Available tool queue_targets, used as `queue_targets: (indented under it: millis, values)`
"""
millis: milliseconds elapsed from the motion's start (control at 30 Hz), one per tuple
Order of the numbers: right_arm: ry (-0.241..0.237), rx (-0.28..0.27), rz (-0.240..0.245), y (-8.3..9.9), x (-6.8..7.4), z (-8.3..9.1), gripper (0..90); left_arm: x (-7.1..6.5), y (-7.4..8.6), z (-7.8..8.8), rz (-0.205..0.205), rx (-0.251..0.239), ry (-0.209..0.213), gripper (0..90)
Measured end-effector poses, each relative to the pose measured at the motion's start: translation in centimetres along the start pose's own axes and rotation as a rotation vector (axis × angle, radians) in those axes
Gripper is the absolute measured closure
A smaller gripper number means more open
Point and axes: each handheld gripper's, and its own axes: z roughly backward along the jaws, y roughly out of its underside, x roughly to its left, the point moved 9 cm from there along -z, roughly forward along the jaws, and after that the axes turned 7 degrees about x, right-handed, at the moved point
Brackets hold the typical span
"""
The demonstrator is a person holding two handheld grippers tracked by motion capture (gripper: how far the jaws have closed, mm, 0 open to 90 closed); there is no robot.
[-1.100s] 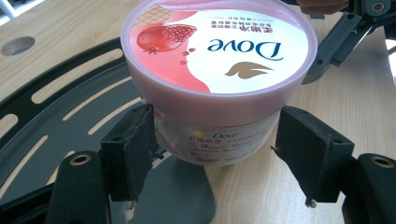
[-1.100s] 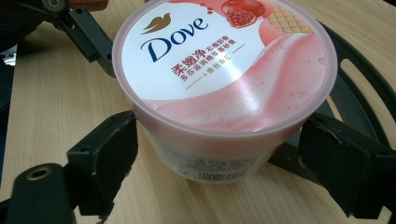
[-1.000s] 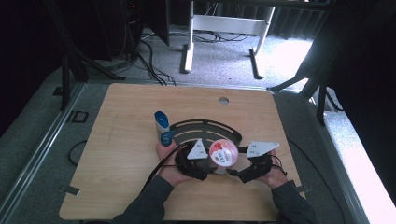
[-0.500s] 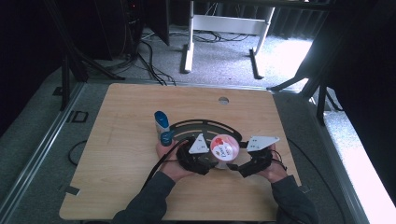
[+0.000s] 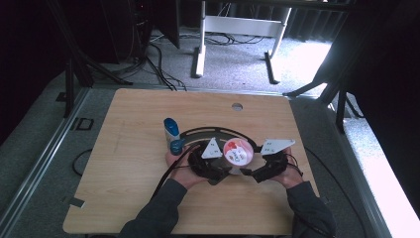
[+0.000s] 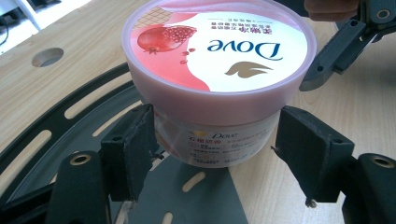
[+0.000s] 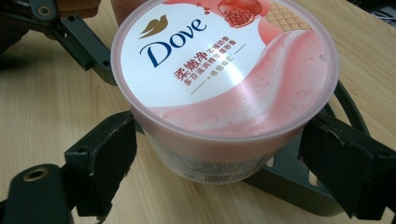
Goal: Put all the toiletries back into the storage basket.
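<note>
Both my grippers flank the Dove tub (image 5: 238, 152) — left gripper (image 6: 212, 154) jaws clamped steadying its body, right gripper (image 7: 224, 168) jaws apart — bracing it.

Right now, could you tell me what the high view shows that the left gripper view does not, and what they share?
The high view alone shows the blue bottle lying left of the hands, the whole table, and the floor beyond it. The left gripper view alone shows the Dove lettering and pomegranate picture on the lid, and the left hand-held gripper straddling the tub's body. Both show the pink tub, the black slotted frame beneath, and the table's round hole.
</note>
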Motion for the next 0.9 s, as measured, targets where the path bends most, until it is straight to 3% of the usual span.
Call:
queue_targets:
  millis: [900]
  values:
    - [0.024, 0.019, -0.039, 0.0, -3.3, -0.8, 11.4, 2.0, -1.0, -2.2, 0.04, -0.002, -0.045, 29.4]
